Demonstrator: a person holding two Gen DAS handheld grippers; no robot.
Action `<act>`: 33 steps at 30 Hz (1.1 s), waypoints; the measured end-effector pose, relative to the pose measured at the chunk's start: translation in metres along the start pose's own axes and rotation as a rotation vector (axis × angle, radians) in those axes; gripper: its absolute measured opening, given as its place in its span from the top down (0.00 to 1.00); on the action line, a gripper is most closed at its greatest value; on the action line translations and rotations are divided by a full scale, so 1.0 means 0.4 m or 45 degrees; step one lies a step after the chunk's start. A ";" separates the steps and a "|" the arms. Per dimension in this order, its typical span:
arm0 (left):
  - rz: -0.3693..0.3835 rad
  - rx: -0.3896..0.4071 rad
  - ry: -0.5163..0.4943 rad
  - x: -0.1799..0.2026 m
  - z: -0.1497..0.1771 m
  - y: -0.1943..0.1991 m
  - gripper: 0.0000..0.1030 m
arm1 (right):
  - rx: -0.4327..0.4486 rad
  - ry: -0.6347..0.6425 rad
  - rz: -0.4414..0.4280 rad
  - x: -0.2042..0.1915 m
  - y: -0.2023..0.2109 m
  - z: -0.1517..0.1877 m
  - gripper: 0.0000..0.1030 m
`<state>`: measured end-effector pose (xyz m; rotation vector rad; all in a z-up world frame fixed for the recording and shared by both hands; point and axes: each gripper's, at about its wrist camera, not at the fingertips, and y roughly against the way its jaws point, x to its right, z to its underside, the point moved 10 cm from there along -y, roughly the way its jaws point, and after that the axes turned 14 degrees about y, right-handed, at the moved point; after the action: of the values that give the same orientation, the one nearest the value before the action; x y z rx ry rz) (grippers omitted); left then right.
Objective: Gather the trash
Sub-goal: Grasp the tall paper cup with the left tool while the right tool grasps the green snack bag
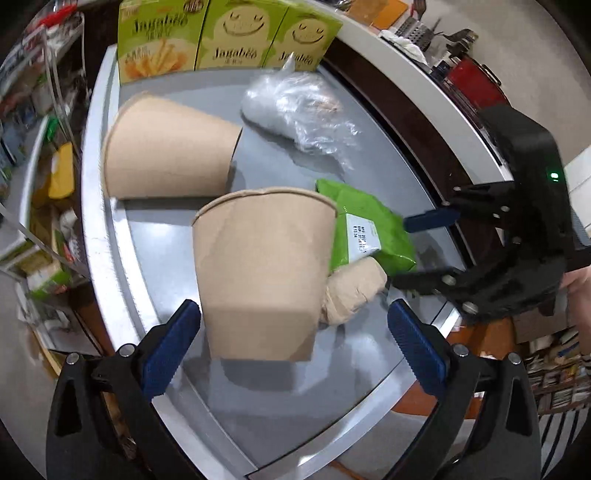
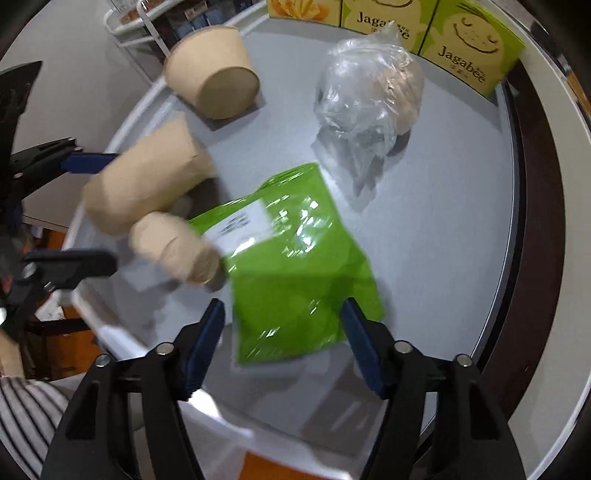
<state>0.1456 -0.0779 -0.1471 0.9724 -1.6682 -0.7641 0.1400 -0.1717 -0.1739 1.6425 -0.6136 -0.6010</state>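
Observation:
A brown paper cup (image 1: 258, 266) lies on its side on the grey table (image 1: 155, 229), between the wide-apart fingers of my left gripper (image 1: 291, 308); neither pad touches it. Beside it rests a small rolled brown paper piece (image 1: 351, 291). A second paper cup (image 1: 166, 151) lies farther back. My right gripper (image 2: 282, 302) points down over the near end of a green plastic packet (image 2: 295, 258), which lies flat between its separated fingers. A crumpled clear plastic bag (image 2: 369, 88) sits behind. The right gripper (image 1: 421, 251) also shows at the right of the left wrist view.
Green Jagabee snack boxes (image 1: 229, 33) stand along the table's far edge. A cluttered wire shelf (image 1: 40, 155) is to the left, a counter with kitchen tools (image 1: 417, 33) behind. A striped sleeve (image 2: 26, 417) shows by the table's near edge.

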 end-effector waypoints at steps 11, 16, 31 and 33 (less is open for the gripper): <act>0.070 -0.055 0.192 -0.050 -0.055 -0.021 0.02 | 0.149 -0.095 -0.005 0.049 0.030 -0.049 0.14; 0.057 -0.082 0.165 -0.054 -0.038 -0.052 0.02 | 0.054 0.049 0.015 0.035 -0.028 -0.066 0.29; 0.057 0.006 0.128 -0.029 -0.040 -0.022 0.22 | 0.157 -0.108 -0.016 0.080 0.030 -0.060 0.53; 0.059 0.033 0.138 -0.027 -0.045 -0.006 0.22 | 0.169 -0.139 -0.019 0.097 0.037 -0.053 0.53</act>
<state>0.1653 -0.0702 -0.1489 0.9730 -1.6045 -0.6485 0.1816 -0.1853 -0.1581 1.7474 -0.7349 -0.6762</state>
